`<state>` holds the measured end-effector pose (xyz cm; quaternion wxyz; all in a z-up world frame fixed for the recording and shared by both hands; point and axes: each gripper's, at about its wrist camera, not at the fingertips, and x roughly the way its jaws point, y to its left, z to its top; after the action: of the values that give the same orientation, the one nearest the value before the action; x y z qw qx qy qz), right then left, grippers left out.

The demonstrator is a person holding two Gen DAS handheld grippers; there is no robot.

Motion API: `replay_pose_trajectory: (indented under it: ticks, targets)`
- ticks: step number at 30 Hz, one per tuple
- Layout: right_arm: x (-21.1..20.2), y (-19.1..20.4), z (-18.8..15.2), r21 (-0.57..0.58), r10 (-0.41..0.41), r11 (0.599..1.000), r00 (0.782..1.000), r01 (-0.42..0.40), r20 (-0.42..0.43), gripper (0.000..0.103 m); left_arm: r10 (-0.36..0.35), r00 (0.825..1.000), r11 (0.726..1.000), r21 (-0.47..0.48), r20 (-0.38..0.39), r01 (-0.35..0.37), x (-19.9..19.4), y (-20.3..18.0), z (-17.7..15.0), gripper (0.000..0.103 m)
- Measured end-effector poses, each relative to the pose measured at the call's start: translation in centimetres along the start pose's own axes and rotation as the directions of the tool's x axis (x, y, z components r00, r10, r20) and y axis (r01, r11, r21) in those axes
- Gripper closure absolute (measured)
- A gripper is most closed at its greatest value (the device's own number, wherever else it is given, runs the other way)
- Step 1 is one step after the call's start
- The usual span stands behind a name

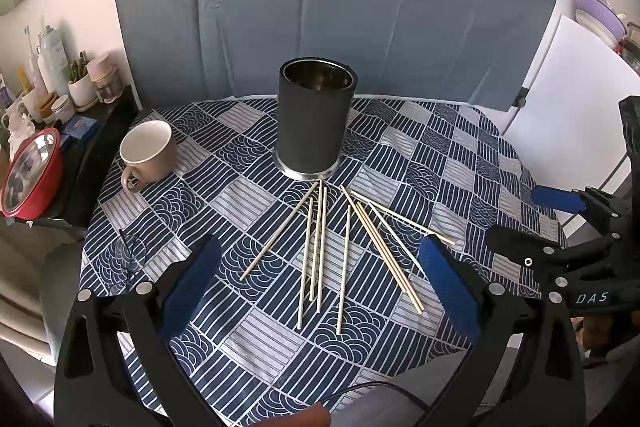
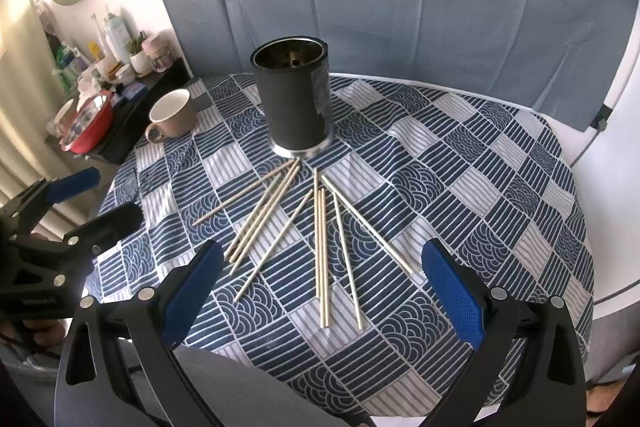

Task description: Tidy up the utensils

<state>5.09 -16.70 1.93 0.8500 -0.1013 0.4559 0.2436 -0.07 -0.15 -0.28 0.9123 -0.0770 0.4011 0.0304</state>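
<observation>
Chopsticks point(image 1: 344, 247) lie fanned out right in front of the black holder point(image 1: 316, 119), probably so each is easy to pick singly. Left gripper point(image 1: 320, 283) and right gripper point(image 2: 324, 287) hover spread wide, holding nothing.

holder point(image 1: 315, 119): matt black wrap, shiny metal base
sticks point(image 1: 320, 247): pale bare wood
tablecloth point(image 1: 440, 147): printed cloth
mug point(image 1: 148, 153): glazed ceramic

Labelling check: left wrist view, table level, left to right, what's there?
Red bowl → beige mug → black cylindrical holder → right gripper. Chopsticks left out: they overlap the holder's span.
</observation>
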Motion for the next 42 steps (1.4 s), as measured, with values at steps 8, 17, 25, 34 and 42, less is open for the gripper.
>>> replay_pose_trajectory:
  ticks: [8, 17, 25, 34, 42]
  targets:
    - [0.0, -0.2, 0.2, 0.009, -0.004, 1.0, 1.0, 0.004, 0.0, 0.008, 0.001, 1.0, 1.0, 0.0, -0.005, -0.001, 0.3, -0.1, 0.1, 0.006]
    - [0.0, -0.3, 0.2, 0.011, -0.01, 1.0, 1.0, 0.01, -0.002, 0.008, -0.001, 1.0, 1.0, -0.006, -0.011, 0.001, 0.6, 0.0, 0.0, 0.006]
    - [0.2, -0.4, 0.4, 0.009, -0.011, 1.0, 1.0, 0.011, -0.012, 0.008, 0.002, 1.0, 1.0, -0.007, -0.019, -0.003, 0.7, 0.0, 0.1, 0.006]
    - [0.5, -0.4, 0.5, 0.009, -0.012, 1.0, 1.0, 0.012, -0.021, 0.008, 0.012, 1.0, 1.0, 0.0, -0.018, -0.012, 0.8, -0.2, 0.5, 0.006]
    - [1.6, -0.3, 0.4, 0.012, 0.0, 1.0, 0.998, 0.0, -0.057, 0.008, 0.01, 0.998, 1.0, -0.01, -0.06, -0.011, 1.8, 0.2, 0.5, 0.006]
